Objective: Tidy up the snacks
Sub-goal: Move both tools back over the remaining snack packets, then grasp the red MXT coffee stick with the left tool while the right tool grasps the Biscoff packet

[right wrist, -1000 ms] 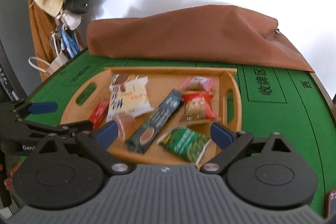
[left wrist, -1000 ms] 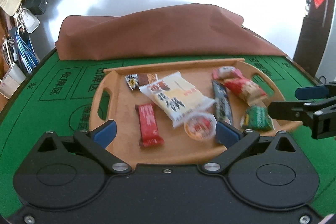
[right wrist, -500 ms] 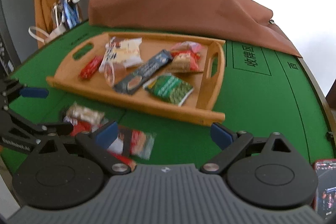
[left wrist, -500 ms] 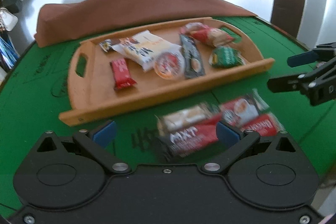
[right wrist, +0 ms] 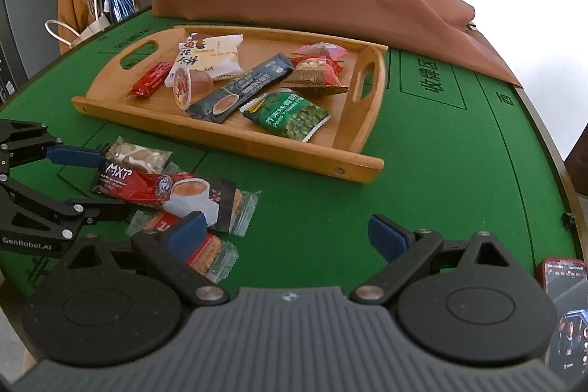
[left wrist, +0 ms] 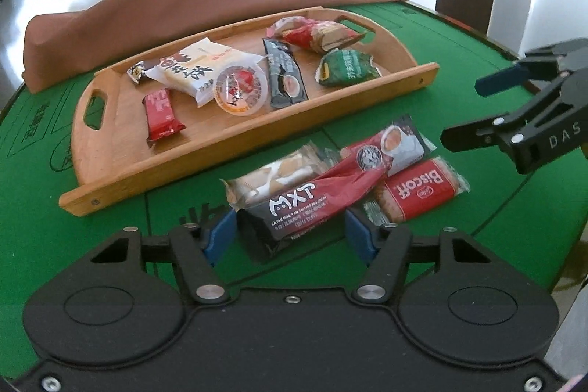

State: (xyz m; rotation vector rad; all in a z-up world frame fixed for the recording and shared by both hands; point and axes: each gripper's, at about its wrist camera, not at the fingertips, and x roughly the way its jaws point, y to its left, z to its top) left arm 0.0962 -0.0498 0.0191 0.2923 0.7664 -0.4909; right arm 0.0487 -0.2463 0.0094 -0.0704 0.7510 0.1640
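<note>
Left gripper (left wrist: 290,237) is closing around the MXT sachet (left wrist: 312,204), pads not yet touching; right gripper (right wrist: 286,234) is spread, empty. Pinch only the sachet, clear of the Biscoff (left wrist: 419,190) beside it.

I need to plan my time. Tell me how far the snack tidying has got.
Mostly done: several snacks already lie in the wooden tray. In hand: the left gripper is closing around the MXT coffee sachet, pads not yet pressing. Left: that sachet, the nougat bar and the Biscoff pack on the green table. The right gripper is open and empty.
</note>
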